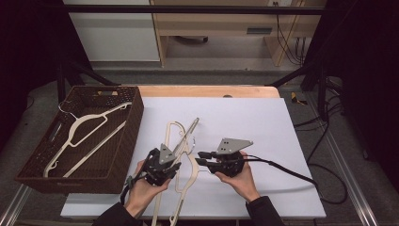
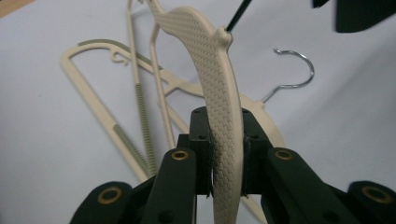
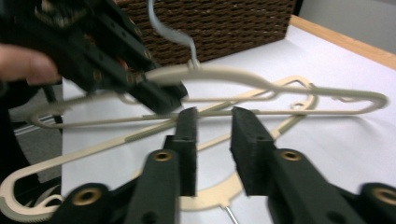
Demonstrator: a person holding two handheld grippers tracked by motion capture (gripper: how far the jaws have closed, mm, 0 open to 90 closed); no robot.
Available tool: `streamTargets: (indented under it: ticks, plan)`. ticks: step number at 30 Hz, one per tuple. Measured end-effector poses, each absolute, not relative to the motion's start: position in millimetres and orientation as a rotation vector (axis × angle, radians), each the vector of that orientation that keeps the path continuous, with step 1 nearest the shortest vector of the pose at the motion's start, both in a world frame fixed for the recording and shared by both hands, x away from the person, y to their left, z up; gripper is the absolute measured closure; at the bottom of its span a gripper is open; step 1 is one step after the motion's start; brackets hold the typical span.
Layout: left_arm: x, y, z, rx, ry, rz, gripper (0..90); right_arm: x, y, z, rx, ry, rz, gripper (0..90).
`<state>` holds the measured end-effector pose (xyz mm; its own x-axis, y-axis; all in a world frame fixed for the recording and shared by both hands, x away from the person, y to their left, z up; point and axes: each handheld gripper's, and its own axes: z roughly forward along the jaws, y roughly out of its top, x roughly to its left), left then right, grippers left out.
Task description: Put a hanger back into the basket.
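Left gripper point(image 2: 226, 154) fingers clenching textured shoulder of cream plastic hanger with steel hook point(image 2: 219, 88), lifting it off hanger pile on white desk point(image 1: 244, 117); right gripper point(image 3: 212, 140) fingers released, holding nothing; keeping hook untangled while carrying toward brown wicker basket point(image 1: 127, 136).

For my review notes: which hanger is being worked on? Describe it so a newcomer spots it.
On the white board, right of the wicker basket, lie cream hangers. It is the hanger clamped in the left tool, lifted off the board while the other hangers lie flat.
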<state>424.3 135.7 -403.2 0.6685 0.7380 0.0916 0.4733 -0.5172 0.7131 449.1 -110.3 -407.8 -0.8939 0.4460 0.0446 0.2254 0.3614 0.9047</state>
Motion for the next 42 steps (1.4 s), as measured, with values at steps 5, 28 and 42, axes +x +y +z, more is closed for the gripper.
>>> streamTargets:
  ticks: [5, 28, 42]
  plan:
    - [431, 156, -395, 2.167, 0.991, 0.524, 81.7, 449, -125, -405, 0.691, 2.356, 1.577, 48.0]
    - [421, 209, -346, 1.905, 0.988, 0.516, 85.6, 444, -200, -390, 0.912, 2.141, 1.574, 15.9]
    - [402, 234, -298, 1.830, 0.848, 0.485, 85.5, 442, -215, -386, 0.940, 2.088, 1.561, 12.0]
